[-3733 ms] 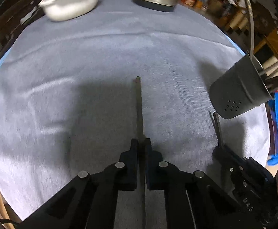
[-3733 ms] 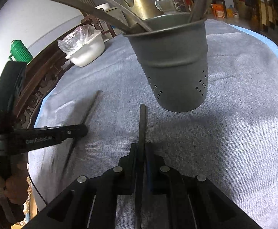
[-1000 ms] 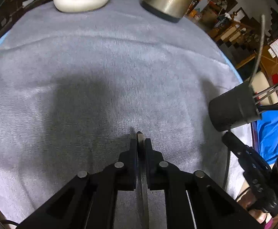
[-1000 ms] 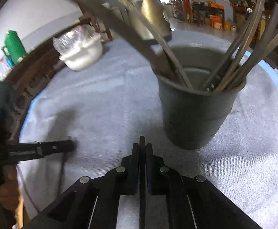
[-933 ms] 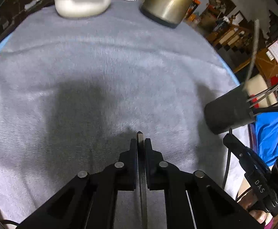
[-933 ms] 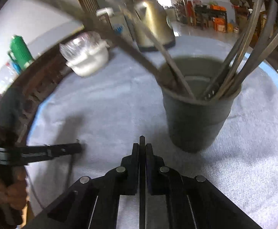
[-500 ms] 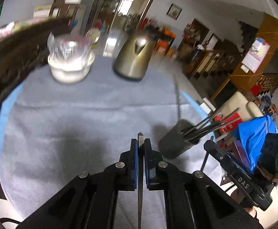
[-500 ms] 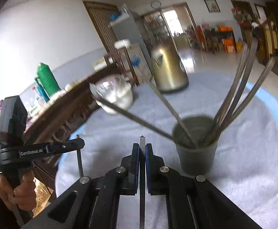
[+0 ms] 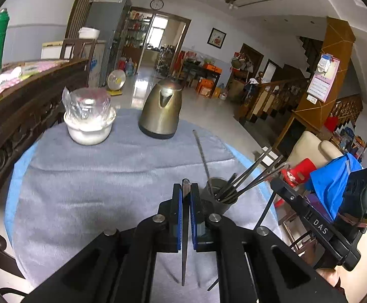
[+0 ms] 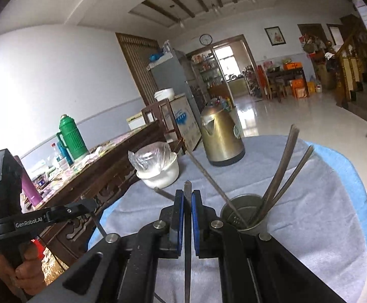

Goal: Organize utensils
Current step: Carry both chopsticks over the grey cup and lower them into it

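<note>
Here the round bench [image 9: 87,176], draped in grey cloth, carries a brass kettle [image 9: 161,109], a white bowl [image 9: 89,126] under plastic wrap, and a dark utensil holder [image 10: 244,213] bristling with slanted utensils. Both tools hang raised above it. The left gripper [image 9: 186,197] has its jaws pinching a thin flat utensil [image 9: 185,240] upright; the right gripper [image 10: 188,202] has its jaws pinching another flat utensil [image 10: 187,247], just beside the holder.

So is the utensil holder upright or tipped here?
Upright: the utensil holder stands on the grey cloth, mouth up, utensils leaning inside.
</note>
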Demonstrator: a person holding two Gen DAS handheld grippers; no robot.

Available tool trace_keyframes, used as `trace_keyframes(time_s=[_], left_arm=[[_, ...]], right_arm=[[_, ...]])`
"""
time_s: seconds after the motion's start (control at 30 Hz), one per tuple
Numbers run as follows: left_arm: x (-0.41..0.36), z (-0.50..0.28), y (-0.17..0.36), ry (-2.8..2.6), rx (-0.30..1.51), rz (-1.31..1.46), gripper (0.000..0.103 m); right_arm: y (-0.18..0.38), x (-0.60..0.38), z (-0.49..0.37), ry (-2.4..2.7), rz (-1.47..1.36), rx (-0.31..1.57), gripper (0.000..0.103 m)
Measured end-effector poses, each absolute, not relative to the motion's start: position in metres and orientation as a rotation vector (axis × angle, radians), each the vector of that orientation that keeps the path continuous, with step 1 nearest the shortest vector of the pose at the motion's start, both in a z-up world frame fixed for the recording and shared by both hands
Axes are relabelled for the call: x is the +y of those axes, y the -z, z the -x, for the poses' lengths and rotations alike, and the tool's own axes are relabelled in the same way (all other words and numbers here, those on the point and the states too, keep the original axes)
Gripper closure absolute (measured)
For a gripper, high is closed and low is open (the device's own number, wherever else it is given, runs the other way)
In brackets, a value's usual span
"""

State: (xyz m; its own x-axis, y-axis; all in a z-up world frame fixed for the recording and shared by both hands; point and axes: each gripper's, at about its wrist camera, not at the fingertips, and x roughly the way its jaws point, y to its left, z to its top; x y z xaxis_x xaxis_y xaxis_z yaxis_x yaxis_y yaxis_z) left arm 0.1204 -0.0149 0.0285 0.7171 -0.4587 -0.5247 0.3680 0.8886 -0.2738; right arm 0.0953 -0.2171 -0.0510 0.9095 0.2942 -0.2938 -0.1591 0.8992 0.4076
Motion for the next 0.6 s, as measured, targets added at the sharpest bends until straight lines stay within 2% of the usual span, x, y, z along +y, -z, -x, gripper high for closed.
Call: trace_keyframes(time_s=[0.6], left_arm=[[-0.066,-0.122,-0.097,0.534,0.488,0.141,0.097]], right_arm=[[0.0,-0.259,-0.09,-0.168,-0.342,0.218,0.097]])
